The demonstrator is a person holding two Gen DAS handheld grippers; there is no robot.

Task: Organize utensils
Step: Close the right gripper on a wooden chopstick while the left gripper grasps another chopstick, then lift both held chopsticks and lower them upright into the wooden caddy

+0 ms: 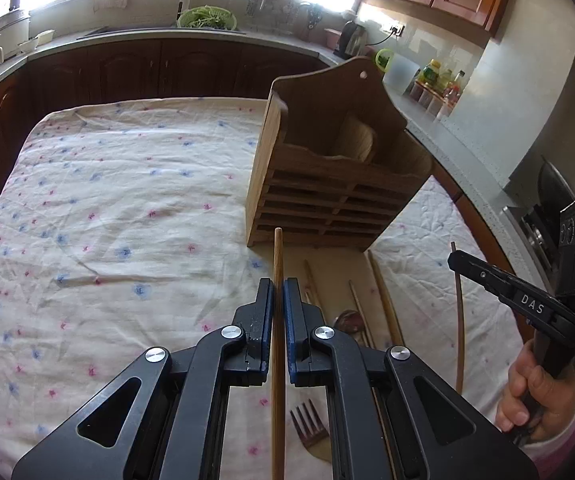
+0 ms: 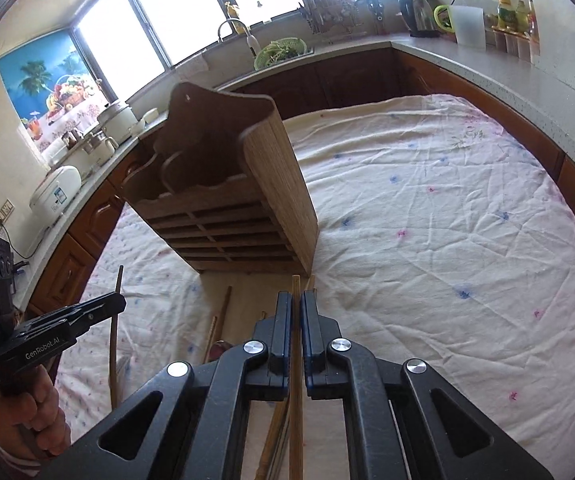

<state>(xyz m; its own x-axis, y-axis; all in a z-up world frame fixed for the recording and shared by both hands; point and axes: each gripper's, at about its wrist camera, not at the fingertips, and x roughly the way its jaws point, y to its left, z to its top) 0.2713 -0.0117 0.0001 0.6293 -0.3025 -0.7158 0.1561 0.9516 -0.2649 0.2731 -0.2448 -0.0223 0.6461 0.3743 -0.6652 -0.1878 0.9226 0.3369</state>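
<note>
Left hand-held gripper (image 1: 278, 294) clamped on a chopstick (image 1: 278, 256), stick running straight along the finger axis, tip poking out ahead toward the holder (image 1: 327, 184), back end cut off by the lower frame edge. In the right wrist view this gripper (image 2: 118, 303) sits low at left, its chopstick (image 2: 114, 344) near upright and curved by the lens, the left hand (image 2: 27, 412) wrapped round the handle from below, wrist cut off by the frame. Right hand-held gripper (image 2: 296, 306) also closed on a chopstick (image 2: 296, 288), tip just clear of the pads, pointing at the holder base; lower part passes between the gripper arms and out of frame. In the left wrist view the right gripper (image 1: 453, 258) comes in from the right edge tilted, its chopstick (image 1: 459, 320) bowed, the right hand (image 1: 535, 392) gripping the handle, partly cropped. Holder is a wooden slatted box with a tall back panel, standing on the desk (image 1: 107, 220) under a flowered cloth, ahead of both grippers; inside is dark, one pale rounded item (image 1: 357, 140) in it, hard to identify. Loose chopsticks (image 1: 385, 300) lie on the cloth between the grippers and the holder. Fork (image 1: 311, 424) lies under the left gripper, handle hidden. Spoon (image 1: 347, 318) half hidden behind a finger link.
</note>
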